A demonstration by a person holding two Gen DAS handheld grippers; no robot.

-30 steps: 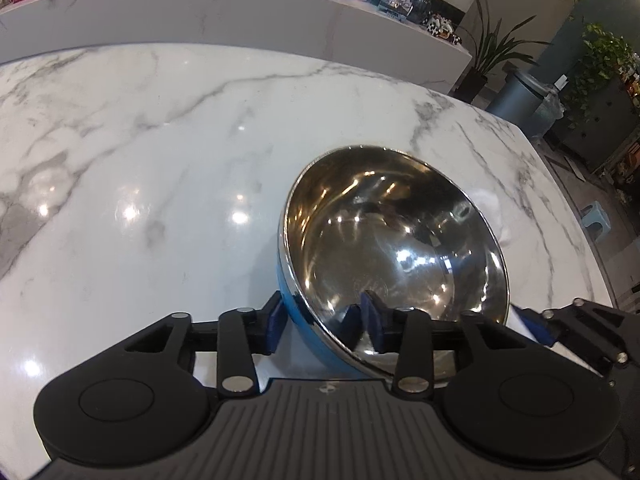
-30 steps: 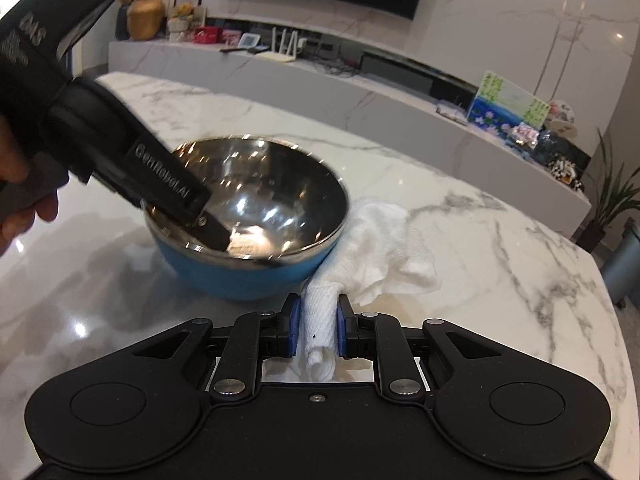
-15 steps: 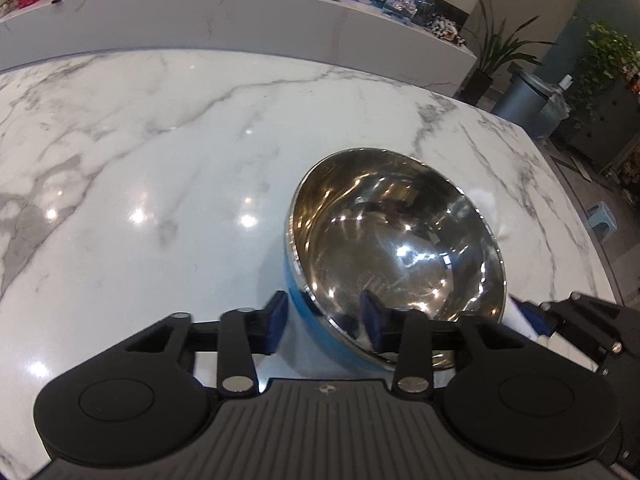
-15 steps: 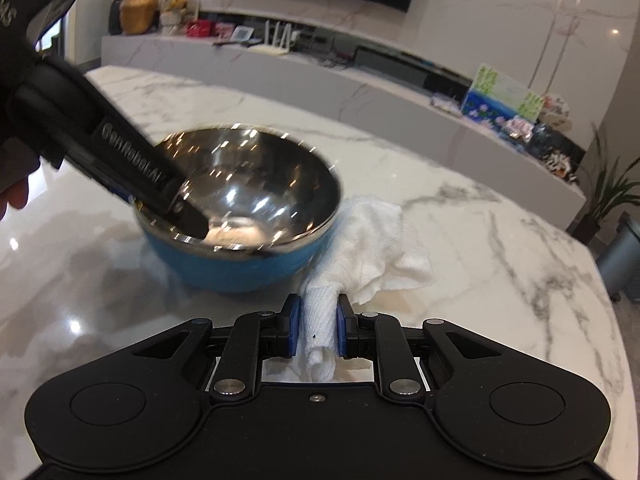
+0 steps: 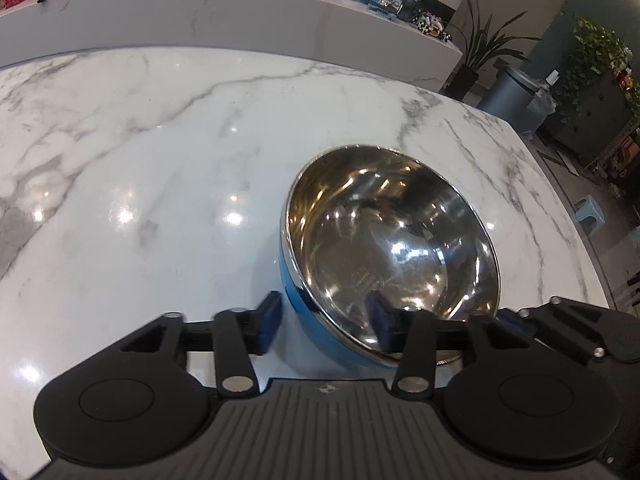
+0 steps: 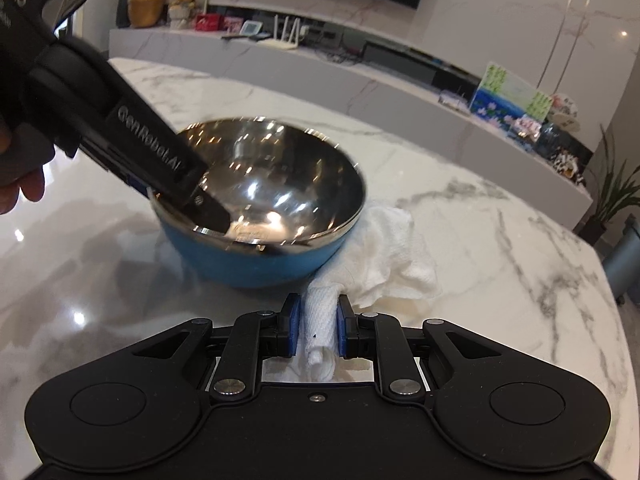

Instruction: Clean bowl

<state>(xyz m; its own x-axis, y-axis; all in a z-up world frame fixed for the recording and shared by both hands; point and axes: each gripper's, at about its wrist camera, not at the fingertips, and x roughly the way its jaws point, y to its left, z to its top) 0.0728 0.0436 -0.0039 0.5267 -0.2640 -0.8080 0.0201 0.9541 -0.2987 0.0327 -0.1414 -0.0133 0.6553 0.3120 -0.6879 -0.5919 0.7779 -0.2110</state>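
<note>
A bowl (image 5: 392, 240) with a shiny steel inside and a blue outside sits on the white marble table (image 5: 160, 160). My left gripper (image 5: 326, 326) is open and straddles the bowl's near rim, one finger inside, one outside. In the right wrist view the bowl (image 6: 260, 216) is blurred, and the left gripper (image 6: 208, 212) reaches in over its left rim. My right gripper (image 6: 318, 326) is shut on a white cloth (image 6: 384, 256), which trails on the table beside the bowl's right side.
The table's right edge (image 5: 568, 208) drops to the floor close to the bowl. A long marble counter (image 6: 320, 68) with small items stands behind the table. A grey bin (image 5: 512, 96) and plants stand beyond the table corner.
My left gripper has opened from its grip on the bowl's rim. The bowl has shifted a little on the table. The right gripper still holds the cloth in the same place.
</note>
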